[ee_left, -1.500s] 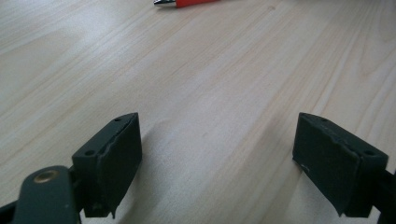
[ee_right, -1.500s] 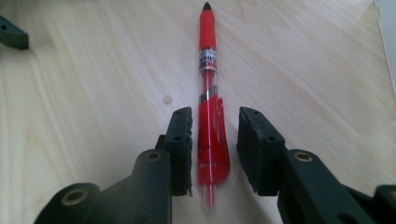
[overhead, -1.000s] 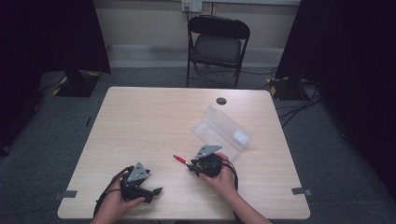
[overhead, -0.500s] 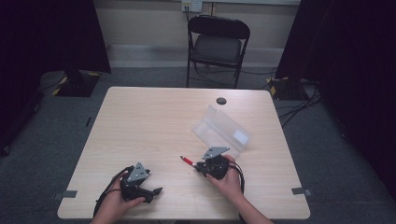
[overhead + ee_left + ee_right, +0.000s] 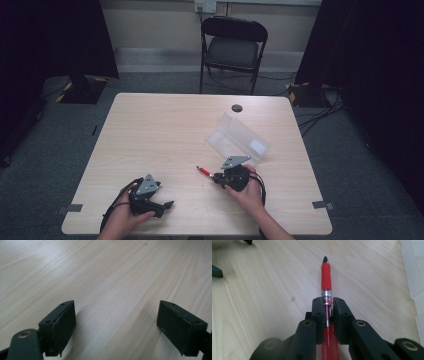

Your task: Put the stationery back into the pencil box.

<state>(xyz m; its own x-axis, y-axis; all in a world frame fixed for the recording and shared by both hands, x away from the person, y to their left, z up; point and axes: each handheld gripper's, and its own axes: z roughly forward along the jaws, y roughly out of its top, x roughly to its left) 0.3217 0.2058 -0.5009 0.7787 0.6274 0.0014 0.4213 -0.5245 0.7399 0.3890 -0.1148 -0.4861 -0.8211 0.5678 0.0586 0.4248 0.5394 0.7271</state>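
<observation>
Compared with a second ago, the right gripper [image 5: 216,177] has drawn back toward the person's edge of the light wooden table [image 5: 165,130] and a little to the person's right, carrying the red plastic pen with a dark tip [image 5: 203,171] with it; half a second ago it was already partway along that path. The left gripper [image 5: 167,204] sits where it did in both earlier pictures, near the front edge of the table.

In the high view the person's right hand [image 5: 248,192] wraps the right gripper from behind, forearm coming in from the bottom edge, with the gripper's nose aimed to the person's left and slightly away. The left hand [image 5: 125,217] holds the left gripper low over the table, nose aimed to the person's right.

In the right gripper view the two black jaws are closed tight on the red pen [image 5: 326,287], pinching it at its clear banded section; the grip and dark tip stick out forward beyond the jaws, and the rest of the barrel runs back between them. The pen lies roughly level, just above the table surface.

In the left gripper view the jaws stand wide apart with bare wood between them.

The clear plastic box with its lid open [image 5: 239,140] lies on the table beyond the right gripper, near it but apart from the pen
</observation>
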